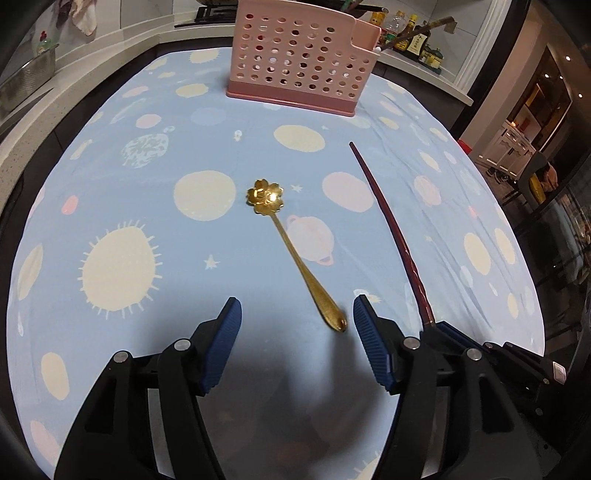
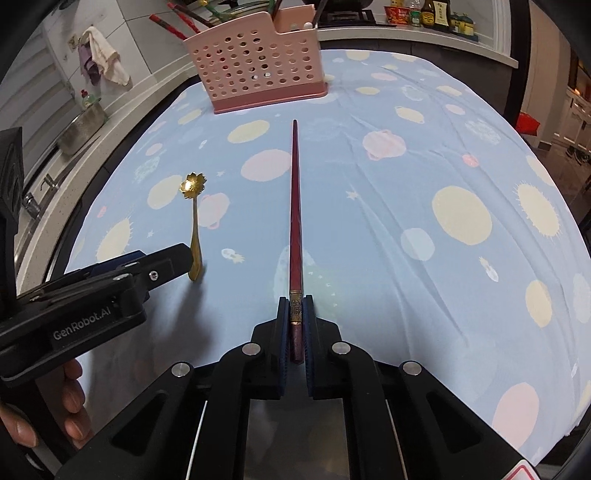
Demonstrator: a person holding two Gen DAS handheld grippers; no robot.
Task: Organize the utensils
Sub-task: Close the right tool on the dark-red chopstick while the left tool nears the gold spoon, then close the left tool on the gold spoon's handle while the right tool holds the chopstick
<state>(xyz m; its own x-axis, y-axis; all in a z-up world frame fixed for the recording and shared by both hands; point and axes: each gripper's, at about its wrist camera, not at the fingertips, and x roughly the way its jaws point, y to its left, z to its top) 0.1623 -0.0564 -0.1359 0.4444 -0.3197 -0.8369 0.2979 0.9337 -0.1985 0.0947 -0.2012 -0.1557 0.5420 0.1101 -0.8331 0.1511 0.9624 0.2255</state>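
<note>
A gold spoon (image 1: 291, 251) with a flower-shaped bowl lies on the blue space-print tablecloth; it also shows in the right wrist view (image 2: 194, 229). My left gripper (image 1: 297, 312) is open, its blue pads either side of the spoon's handle end, the handle nearer the right pad. My right gripper (image 2: 295, 306) is shut on the thick end of a dark red chopstick (image 2: 294, 206), which points toward the pink perforated utensil holder (image 2: 258, 62). The chopstick (image 1: 391, 229) and holder (image 1: 299, 62) also show in the left wrist view.
The holder has several utensils standing in it. Sauce bottles (image 2: 432, 14) line the counter behind. A metal colander (image 2: 83, 125) and hanging cloth (image 2: 103, 55) are at the left. The cloth (image 2: 424, 236) is wrinkled to the right of the chopstick.
</note>
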